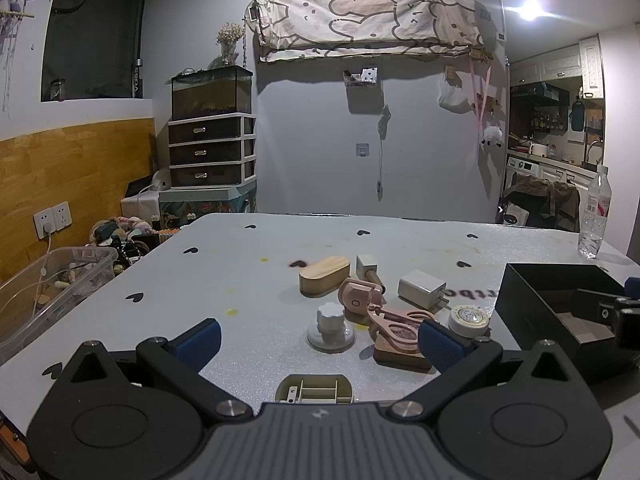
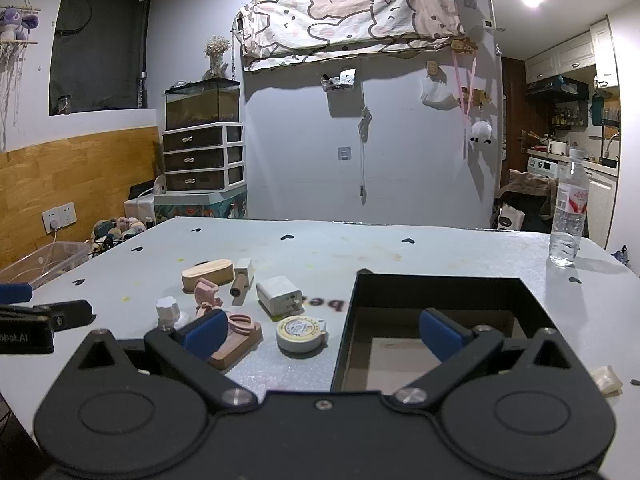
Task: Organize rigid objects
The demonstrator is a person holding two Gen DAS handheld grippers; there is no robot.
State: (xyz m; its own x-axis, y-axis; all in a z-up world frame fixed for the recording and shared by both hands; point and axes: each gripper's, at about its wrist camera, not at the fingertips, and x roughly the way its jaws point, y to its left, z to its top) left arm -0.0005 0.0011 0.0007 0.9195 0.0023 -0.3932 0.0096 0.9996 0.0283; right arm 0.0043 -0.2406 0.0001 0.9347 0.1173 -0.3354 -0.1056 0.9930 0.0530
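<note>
Several small items lie on the grey table (image 1: 248,280): an oval wooden box (image 1: 324,276), a white stamp with a wooden handle (image 1: 368,268), a white charger (image 1: 422,289), a pink clip-like piece (image 1: 360,298), a white knob (image 1: 331,326), pink scissors on a wooden base (image 1: 400,340) and a round tape measure (image 1: 468,320). A beige compartment tray (image 1: 314,388) sits right under my left gripper (image 1: 318,344), which is open and holds nothing. My right gripper (image 2: 322,336) is open too, hovering at the near edge of the open black box (image 2: 436,292), beside the tape measure (image 2: 300,332).
A water bottle (image 2: 568,216) stands at the table's far right corner. A small pale object (image 2: 608,378) lies right of the black box. A clear plastic bin (image 1: 52,284) sits off the left edge, and drawers with a tank (image 1: 210,152) stand behind.
</note>
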